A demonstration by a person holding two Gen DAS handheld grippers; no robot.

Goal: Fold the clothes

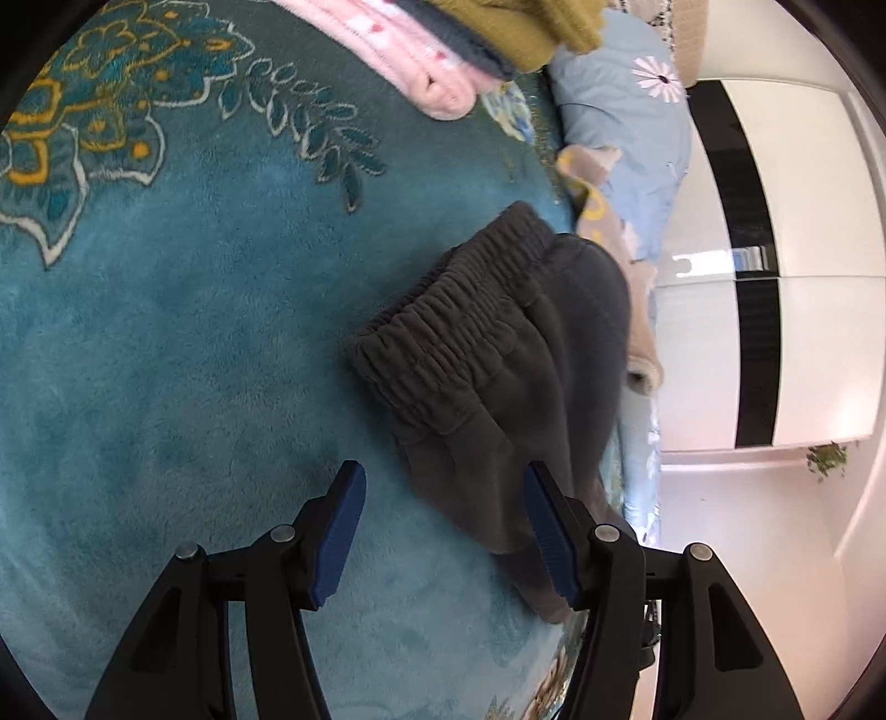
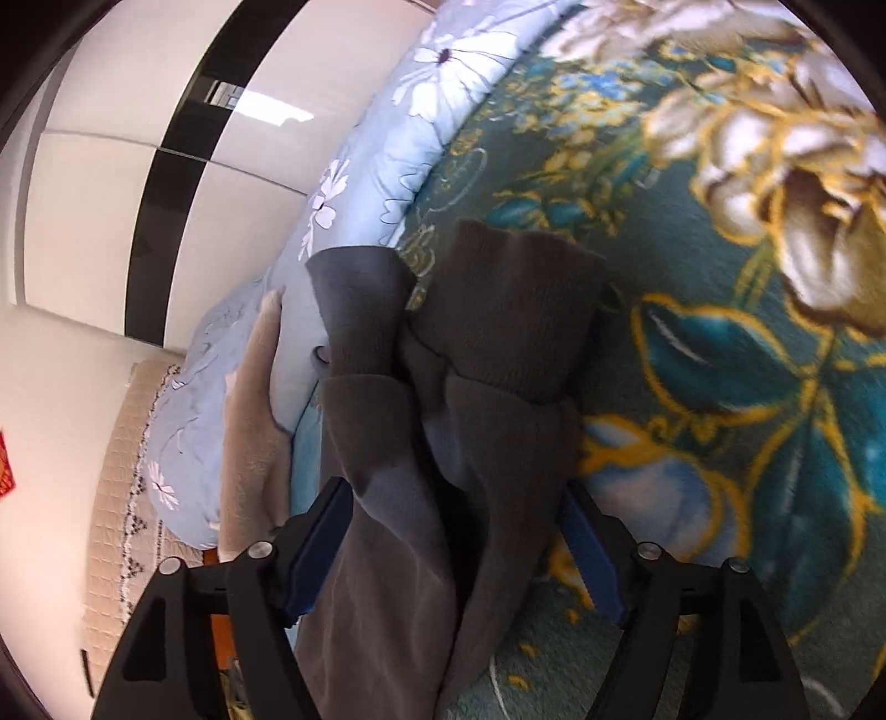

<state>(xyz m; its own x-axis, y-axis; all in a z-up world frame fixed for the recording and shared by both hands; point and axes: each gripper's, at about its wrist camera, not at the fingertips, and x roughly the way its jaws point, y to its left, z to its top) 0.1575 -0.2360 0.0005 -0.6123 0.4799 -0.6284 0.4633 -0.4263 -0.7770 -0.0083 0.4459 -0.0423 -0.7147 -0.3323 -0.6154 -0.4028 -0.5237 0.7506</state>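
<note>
The left tool [image 1: 443, 520] hangs with its blue-padded fingers apart over the teal floral plush blanket [image 1: 183, 343] on the bed, gripping nothing; its right finger overlaps the hem of the dark grey fleece trousers [image 1: 498, 376]. Their elastic waistband lies near the bed's edge, partly over a light blue flowered quilt [image 1: 626, 111]. Only this view shows the stack of folded pink, navy and mustard clothes [image 1: 443, 50] toward the far corner. The right tool [image 2: 451, 531] has its fingers spread around the bunched grey trouser legs [image 2: 443, 421]; whether they pinch the cloth I cannot tell. Its view alone shows the beige quilted sheet [image 2: 116, 487] at the bed's edge.
</note>
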